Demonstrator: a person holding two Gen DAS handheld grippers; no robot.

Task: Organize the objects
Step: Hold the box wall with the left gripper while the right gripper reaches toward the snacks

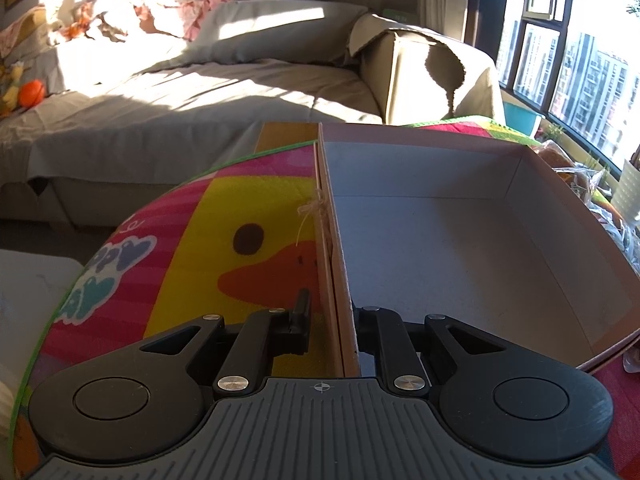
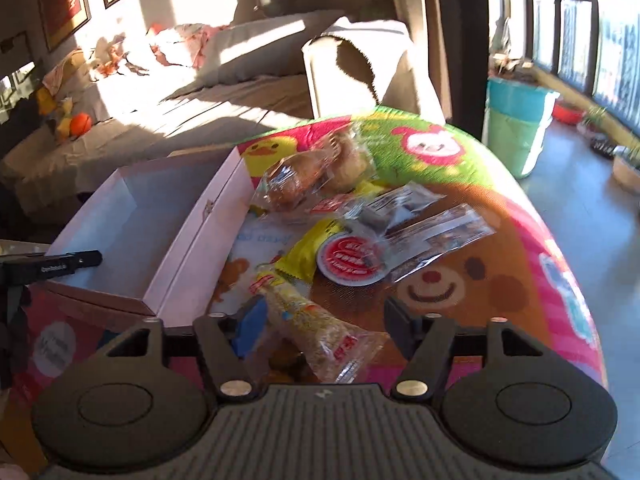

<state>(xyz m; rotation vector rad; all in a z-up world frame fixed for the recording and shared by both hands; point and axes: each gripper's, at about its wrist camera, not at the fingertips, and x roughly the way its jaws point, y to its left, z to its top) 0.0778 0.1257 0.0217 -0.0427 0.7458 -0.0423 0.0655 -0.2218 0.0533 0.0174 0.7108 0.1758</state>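
My left gripper [image 1: 331, 322] pinches the empty pink box's [image 2: 188, 248] wall, steadying it. Right gripper [image 2: 316, 330] stands wide around the long cracker packet [image 2: 320, 328], not gripping. Next: squeeze, lift into box
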